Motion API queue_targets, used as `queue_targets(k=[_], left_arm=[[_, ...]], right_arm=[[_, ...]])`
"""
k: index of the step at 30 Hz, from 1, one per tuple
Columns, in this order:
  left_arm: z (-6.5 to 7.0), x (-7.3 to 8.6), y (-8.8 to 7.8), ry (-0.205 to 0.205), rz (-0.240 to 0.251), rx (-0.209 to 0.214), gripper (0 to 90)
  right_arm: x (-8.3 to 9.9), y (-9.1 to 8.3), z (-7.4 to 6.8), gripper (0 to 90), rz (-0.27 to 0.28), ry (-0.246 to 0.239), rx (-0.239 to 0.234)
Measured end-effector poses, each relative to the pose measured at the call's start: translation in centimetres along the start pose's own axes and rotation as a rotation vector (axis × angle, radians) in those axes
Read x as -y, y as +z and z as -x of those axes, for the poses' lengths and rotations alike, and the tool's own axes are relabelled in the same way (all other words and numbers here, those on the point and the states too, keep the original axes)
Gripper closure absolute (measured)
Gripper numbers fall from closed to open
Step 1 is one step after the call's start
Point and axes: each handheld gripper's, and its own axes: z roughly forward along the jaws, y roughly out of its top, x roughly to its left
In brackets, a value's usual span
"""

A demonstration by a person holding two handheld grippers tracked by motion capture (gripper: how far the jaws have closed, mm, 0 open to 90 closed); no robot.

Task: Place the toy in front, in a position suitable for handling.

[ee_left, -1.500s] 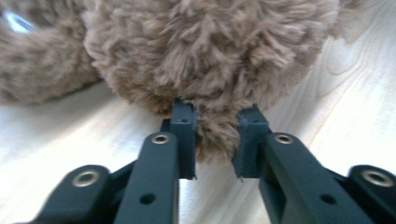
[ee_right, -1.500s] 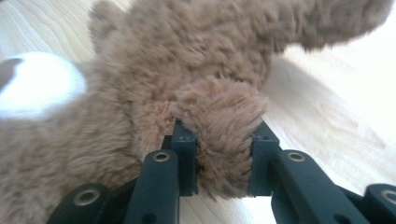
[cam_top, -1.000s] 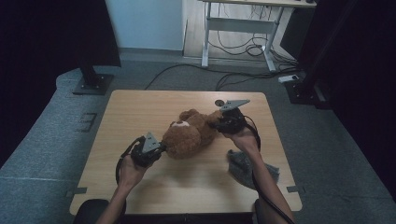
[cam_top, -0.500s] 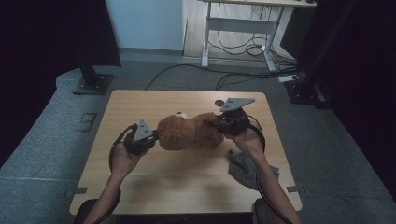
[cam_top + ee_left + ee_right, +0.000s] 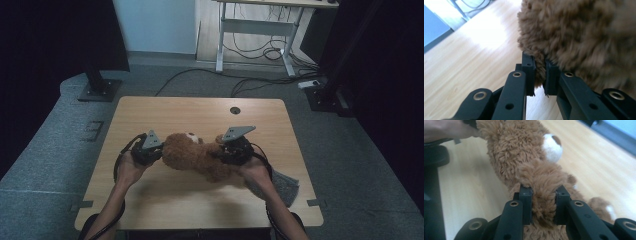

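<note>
High view is dim overall; black curtains at left and right are lost in darkness, while the far floor and wall are lit more brightly. The wooden table (image 5: 200, 112) is evenly lit, with soft shadows cast near the plush bear (image 5: 192, 152). In the left gripper view, glare is seen on the tabletop at upper left, and the fur is blurred close up. The right gripper view is sharper, with a washed-out far right.

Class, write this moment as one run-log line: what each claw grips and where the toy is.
left claw: shut on teddy bear | right claw: shut on teddy bear | bear: stretched between claws over table
</note>
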Motion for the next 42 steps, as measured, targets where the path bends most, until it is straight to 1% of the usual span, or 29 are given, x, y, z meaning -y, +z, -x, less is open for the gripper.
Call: queue_targets(k=[1, 2, 6, 7, 10, 11, 12, 13, 14, 15, 16, 18, 19, 20, 21, 23, 24, 25, 26, 27, 29, 30, 32, 36, 37, 38, 40, 41, 42], left_arm=[[0.0, 0.0, 0.0, 0.0, 0.0, 0.0, 80.6], [-0.2, 0.7, 0.1, -0.01, -0.012, 0.012, 80.3], [-0.3, 1.5, 0.4, -0.003, -0.05, 0.011, 77.6], [-0.4, 1.9, 0.4, -0.019, -0.055, 0.011, 76.7], [-0.6, 2.2, 0.4, -0.039, -0.065, -0.009, 73.1], [-0.8, 2.3, 0.3, -0.049, -0.066, -0.013, 71.4], [-1.0, 2.4, 0.3, -0.061, -0.087, -0.018, 68.0], [-1.0, 2.4, 0.3, -0.061, -0.087, -0.018, 64.9], [-1.1, 2.6, 0.2, -0.054, -0.112, -0.026, 62.6], [-1.1, 2.6, 0.2, -0.054, -0.112, -0.026, 59.8], [-1.2, 2.7, 0.2, -0.061, -0.122, -0.02, 59.8], [-1.4, 2.9, 0.0, -0.061, -0.141, -0.026, 50.9], [-1.5, 3.0, -0.1, -0.06, -0.157, -0.026, 50.9], [-1.6, 3.1, -0.3, -0.064, -0.175, -0.027, 46.2], [-2.0, 3.5, -0.7, -0.065, -0.198, -0.035, 45.2], [-2.3, 3.6, -1.0, -0.075, -0.2, -0.035, 43.0], [-2.5, 3.7, -1.4, -0.08, -0.202, -0.038, 41.5], [-2.7, 3.7, -1.7, -0.08, -0.204, -0.05, 41.5], [-3.1, 3.6, -2.5, -0.088, -0.206, -0.058, 38.9], [-3.1, 3.6, -2.5, -0.088, -0.206, -0.058, 37.3], [-3.4, 3.2, -3.5, -0.103, -0.197, -0.081, 34.5], [-3.4, 3.2, -3.5, -0.103, -0.197, -0.081, 32.5], [-3.6, 2.4, -4.8, -0.121, -0.171, -0.087, 30.0], [-3.5, 1.6, -5.6, -0.147, -0.137, -0.061, 24.9], [-3.3, 1.1, -5.9, -0.174, -0.109, -0.023, 24.3], [-3.3, 1.1, -5.9, -0.174, -0.109, -0.023, 23.5], [-2.7, 0.5, -5.8, -0.188, -0.093, 0.025, 23.1], [-2.7, 0.5, -5.8, -0.188, -0.093, 0.025, 23.3], [-2.1, 0.2, -5.4, -0.18, -0.089, 0.048, 23.5]], right_arm=[[0.2, 0.3, -0.1, 73.8, 0.003, 0.009, -0.01], [0.5, 0.5, -0.1, 73.4, -0.002, 0.012, -0.024], [1.2, 1.6, -0.4, 70.2, -0.03, 0.024, -0.052], [1.4, 1.7, -0.4, 68.7, -0.033, 0.031, -0.056], [1.6, 1.8, -0.4, 64.6, -0.035, 0.032, -0.049], [1.6, 1.8, -0.4, 56.6, -0.039, 0.03, -0.029], [1.6, 1.7, -0.4, 53.1, -0.041, 0.031, -0.02], [1.6, 1.7, -0.4, 53.1, -0.041, 0.031, -0.02], [1.6, 1.5, -0.2, 42.3, -0.038, 0.035, -0.017], [1.6, 1.5, -0.2, 42.3, -0.038, 0.035, -0.017], [1.6, 1.3, -0.1, 38.6, -0.04, 0.036, -0.01], [1.8, 0.6, 0.1, 33.0, -0.039, 0.028, -0.001], [1.8, 0.6, 0.1, 33.0, -0.039, 0.028, -0.001], [1.9, -0.2, 0.4, 31.9, -0.039, 0.023, 0.0], [2.0, -0.6, 0.5, 31.5, -0.037, 0.024, 0.012], [2.0, -1.1, 0.8, 31.5, -0.033, 0.025, 0.022], [1.9, -2.1, 1.4, 31.4, -0.018, 0.039, 0.047], [1.9, -2.1, 1.4, 31.4, -0.018, 0.039, 0.047], [1.8, -2.8, 2.2, 31.4, -0.013, 0.051, 0.076], [1.8, -3.1, 2.5, 31.5, -0.013, 0.058, 0.092], [1.7, -3.3, 3.3, 31.4, -0.013, 0.069, 0.124], [1.7, -3.3, 3.3, 31.4, -0.013, 0.069, 0.124], [1.7, -3.0, 4.4, 31.3, -0.026, 0.086, 0.152], [1.9, -2.1, 5.2, 31.2, -0.049, 0.099, 0.157], [2.0, -1.3, 5.7, 30.4, -0.063, 0.116, 0.147], [2.0, -0.8, 5.8, 29.9, -0.068, 0.121, 0.141], [2.0, 0.1, 5.8, 28.8, -0.077, 0.132, 0.116], [2.0, 0.6, 5.7, 28.3, -0.084, 0.136, 0.102], [2.1, 1.0, 5.6, 28.1, -0.092, 0.132, 0.089]])
